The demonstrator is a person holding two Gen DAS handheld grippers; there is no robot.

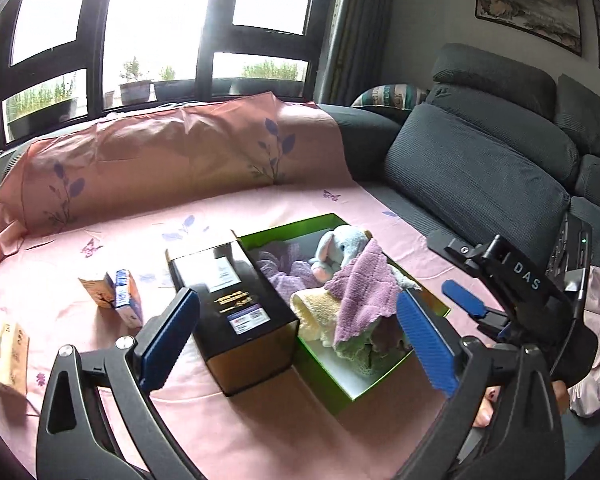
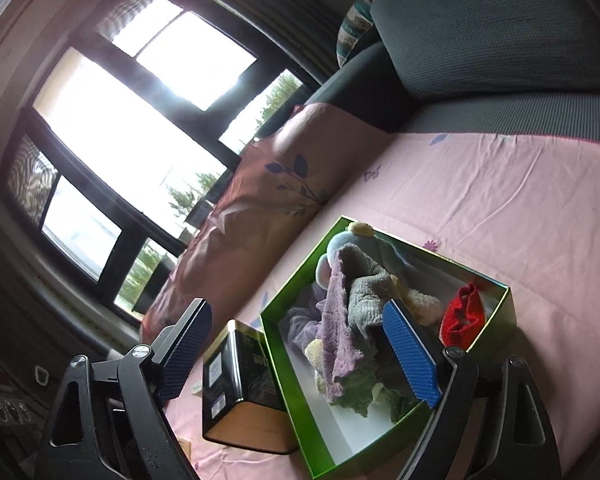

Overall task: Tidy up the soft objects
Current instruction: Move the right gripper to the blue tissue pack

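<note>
Both tongs, L [image 1: 298,338] & R [image 2: 304,354], gaping, empty, angled down over green box [image 2: 288,404].

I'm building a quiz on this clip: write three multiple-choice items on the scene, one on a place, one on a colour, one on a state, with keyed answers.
1. Where does the plush elephant lie?
A. in the green box
B. on the black box
C. on the sofa cushion

2. What colour is the cloth draped on top of the pile?
A. red
B. purple
C. white

3. How does the left gripper stand?
A. shut on the cloth
B. shut on nothing
C. open, holding nothing

Answers: 1 A, it lies inside the green walls. 2 B, the quilted cloth is purple. 3 C, the blue pads stand wide apart and touch nothing.
</note>
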